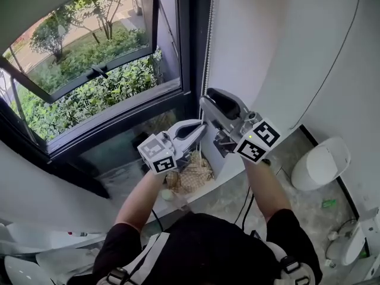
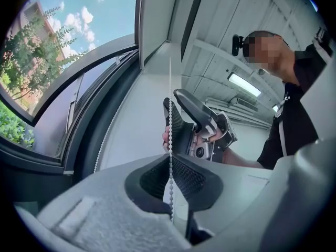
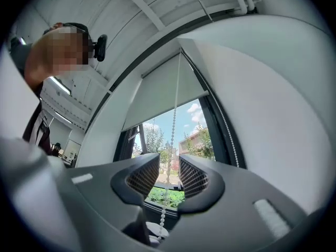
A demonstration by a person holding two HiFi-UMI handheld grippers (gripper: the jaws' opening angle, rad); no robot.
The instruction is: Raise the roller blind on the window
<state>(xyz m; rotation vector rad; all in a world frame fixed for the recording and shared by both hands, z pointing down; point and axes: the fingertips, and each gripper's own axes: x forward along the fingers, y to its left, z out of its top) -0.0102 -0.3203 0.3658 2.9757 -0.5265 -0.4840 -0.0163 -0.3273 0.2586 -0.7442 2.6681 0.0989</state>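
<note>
- At the far left of the head view, the dark-framed glass window (image 1: 89,76) is showing green hedges and trees outside, and one sash is standing tilted outward.
- The pale grey fabric roller blind (image 3: 160,91) is covering only the upper part of that window. In the right gripper view its bottom edge is sitting above a band of sky, trees and a building.
- You are holding your left gripper (image 1: 200,127), a grey two-jaw tool with a marker cube, just beside the window's right frame. It is sitting lower than the other gripper.
- Its jaws are clenching the thin white beaded cord (image 2: 170,114). In the left gripper view (image 2: 170,167) the pads are meeting around the beads, and the cord is running straight up from them towards the top of the frame.
- A second run of the same beads is hanging apart from that one, close along the dark frame.
- In the head view the cord (image 1: 207,37) is dropping along the frame's edge to both tools.
- You are holding your right gripper (image 1: 211,101) above and just right of the left one, and it is pointing up along the cord.
- Its jaws are standing released. In the right gripper view (image 3: 169,175) the cord (image 3: 176,104) is hanging freely through the gap, with daylight showing between the beads and each ribbed black pad.
- To the right, the plain white wall (image 1: 285,46) is running down to the grey floor, where a rounded white bin (image 1: 320,162) is standing well apart from your hands.
</note>
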